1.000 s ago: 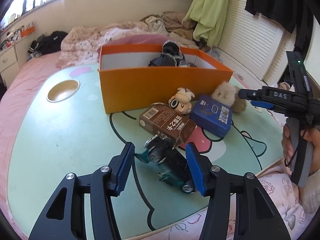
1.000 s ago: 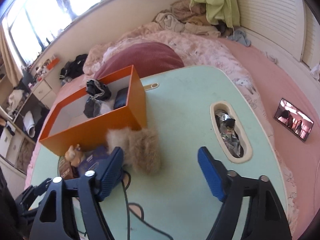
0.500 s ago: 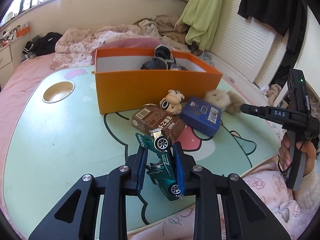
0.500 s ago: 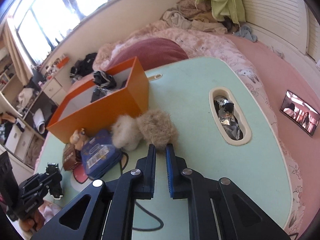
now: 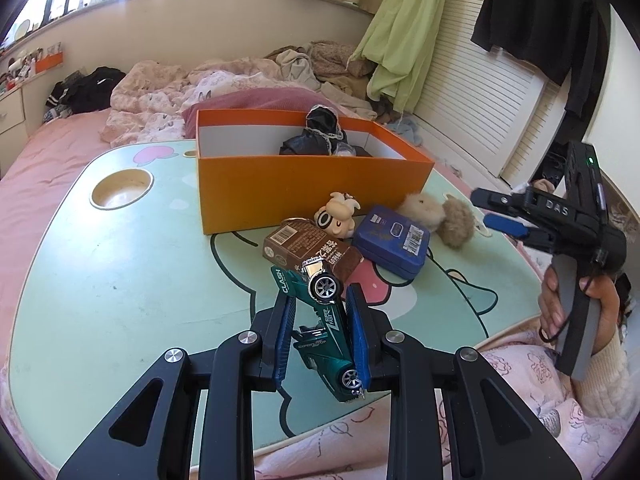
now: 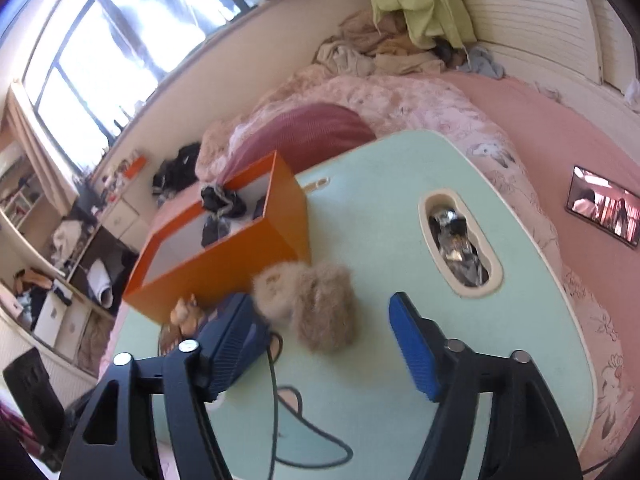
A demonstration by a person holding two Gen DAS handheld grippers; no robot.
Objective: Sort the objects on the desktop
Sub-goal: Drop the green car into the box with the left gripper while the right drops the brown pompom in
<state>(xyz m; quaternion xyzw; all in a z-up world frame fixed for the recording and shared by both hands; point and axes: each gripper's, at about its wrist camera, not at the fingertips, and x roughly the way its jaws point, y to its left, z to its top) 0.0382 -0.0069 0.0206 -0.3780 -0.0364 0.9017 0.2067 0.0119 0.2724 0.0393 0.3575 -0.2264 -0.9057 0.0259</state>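
Since a second ago the left gripper [image 5: 320,332] has clamped and raised the green toy car [image 5: 322,330] off the table [image 5: 120,280], ready for the orange box [image 5: 304,188], while the right gripper [image 6: 320,340] has reopened wide, empty, above the fluffy pom-poms [image 6: 312,304]

The right gripper [image 6: 324,340] is seen with its blue-padded fingers [image 6: 414,354] spread wide above the mint-green table [image 6: 380,216], and a tan fluffy pom-pom toy [image 6: 316,304] is framed between them, untouched. An orange box [image 6: 236,252] holding dark cloth items is set just behind the toy, while a blue case [image 6: 256,334] and a small figurine [image 6: 184,312] are partly hidden behind the left finger. An oval slot [image 6: 460,240] in the table is filled with dark and shiny bits.
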